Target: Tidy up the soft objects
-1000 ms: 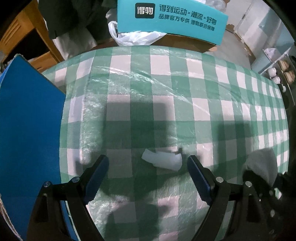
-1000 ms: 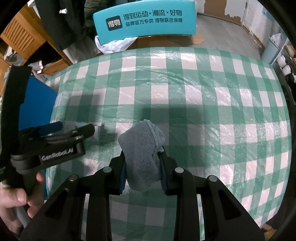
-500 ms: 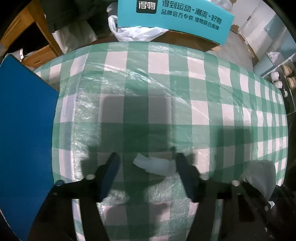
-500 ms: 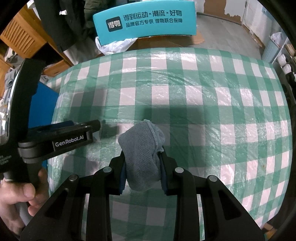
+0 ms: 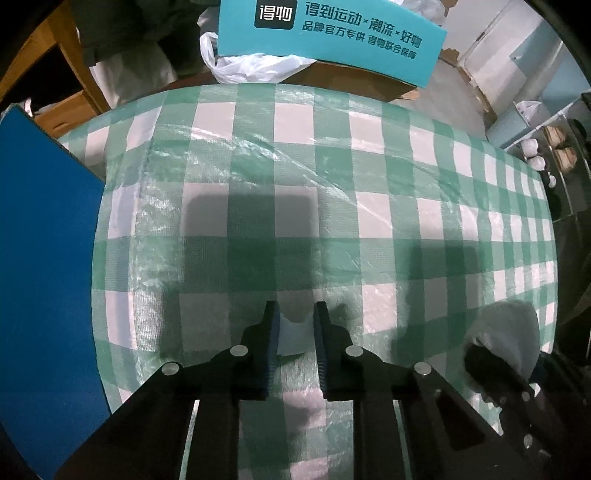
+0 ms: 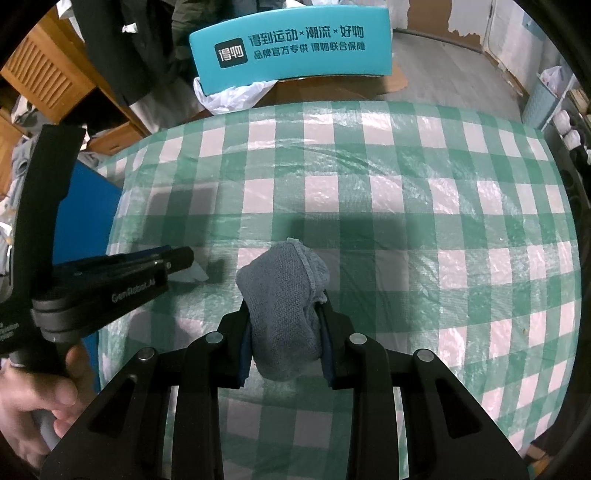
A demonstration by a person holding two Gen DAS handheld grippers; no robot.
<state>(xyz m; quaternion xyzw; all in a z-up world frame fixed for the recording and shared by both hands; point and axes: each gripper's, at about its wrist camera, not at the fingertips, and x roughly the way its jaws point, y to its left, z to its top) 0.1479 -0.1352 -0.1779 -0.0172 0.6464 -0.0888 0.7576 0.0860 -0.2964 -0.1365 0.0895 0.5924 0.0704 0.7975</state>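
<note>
A glossy, crinkled plastic film is seen over the green-and-white checked tablecloth. A coarse knitted grey cloth is pinched by the matt black plastic right gripper. Smooth printed card is shown on the teal box; slatted wood furniture looks varnished.

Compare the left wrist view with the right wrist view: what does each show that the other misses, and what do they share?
Only the left wrist view shows the left gripper head-on, its jaws just closed onto the small white soft piece, with the pads pressing on it.

Only the right wrist view shows the right gripper shut on the grey knitted cloth and the person's hand on the left gripper's handle.

Both show the green checked tablecloth, the teal box, the white plastic bag and the blue board.
</note>
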